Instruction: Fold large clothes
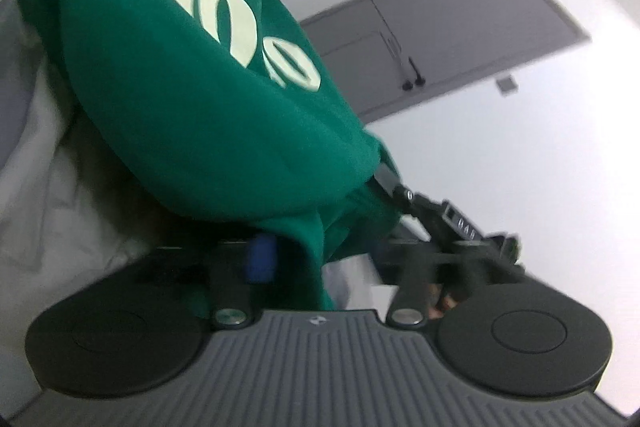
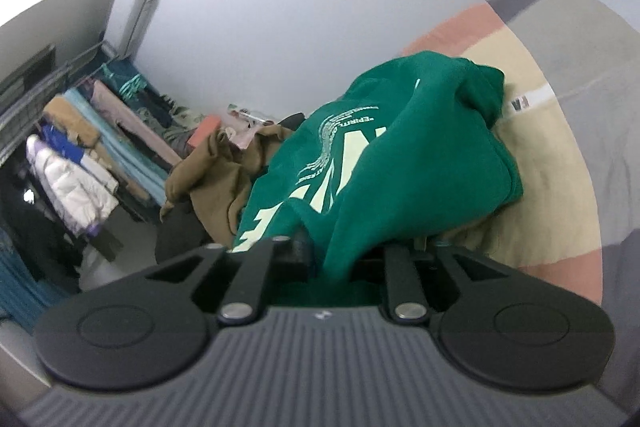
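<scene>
The green sweatshirt [image 2: 420,155] w/ pale lettering hung bunched over a striped bedspread [image 2: 560,163], a brown garment [image 2: 208,171] beside it. Its fabric ran between the fingers of both units: left gripper [image 1: 320,247] jaws stood wide apart; right gripper [image 2: 340,255] grip state couldn't be determined, fabric covering the fingertips.
</scene>
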A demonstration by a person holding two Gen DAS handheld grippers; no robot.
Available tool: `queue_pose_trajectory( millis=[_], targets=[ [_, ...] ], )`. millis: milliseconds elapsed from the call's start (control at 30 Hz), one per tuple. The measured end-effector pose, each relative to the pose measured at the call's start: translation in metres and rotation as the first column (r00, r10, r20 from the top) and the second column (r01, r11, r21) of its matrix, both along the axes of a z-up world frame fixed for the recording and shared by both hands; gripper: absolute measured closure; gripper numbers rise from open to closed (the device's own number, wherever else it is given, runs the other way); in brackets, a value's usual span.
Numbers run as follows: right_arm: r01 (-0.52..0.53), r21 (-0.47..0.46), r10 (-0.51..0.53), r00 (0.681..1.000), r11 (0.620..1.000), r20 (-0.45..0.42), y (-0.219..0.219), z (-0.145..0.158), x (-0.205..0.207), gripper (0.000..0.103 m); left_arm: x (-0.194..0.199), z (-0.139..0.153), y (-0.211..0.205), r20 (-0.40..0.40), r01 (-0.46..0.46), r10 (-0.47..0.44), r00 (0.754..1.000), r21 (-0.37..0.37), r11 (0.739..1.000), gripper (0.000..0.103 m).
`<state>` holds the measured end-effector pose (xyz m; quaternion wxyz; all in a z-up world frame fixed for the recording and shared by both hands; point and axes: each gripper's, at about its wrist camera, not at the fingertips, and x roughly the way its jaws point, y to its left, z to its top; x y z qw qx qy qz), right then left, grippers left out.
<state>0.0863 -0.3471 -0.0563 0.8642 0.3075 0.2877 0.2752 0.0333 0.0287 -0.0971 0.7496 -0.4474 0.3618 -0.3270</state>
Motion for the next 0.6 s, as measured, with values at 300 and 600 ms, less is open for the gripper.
queue_pose_trajectory(
  millis=[300,600],
  targets=[
    [0.143,0.145,-0.12,0.98,0.979,-0.16,-0.021,-0.029,0.012,0.015,0.015,-0.023,0.006,-0.183,-0.154,0.12,0.976,-0.181,0.971,0.015],
    [0.162,0.158,-0.117,0.959,0.974,-0.26,-0.015,-0.057,0.055,0.028,0.043,-0.049,0.009,-0.3,-0.311,0.252,0.92,-0.17,0.935,0.025]
  ],
)
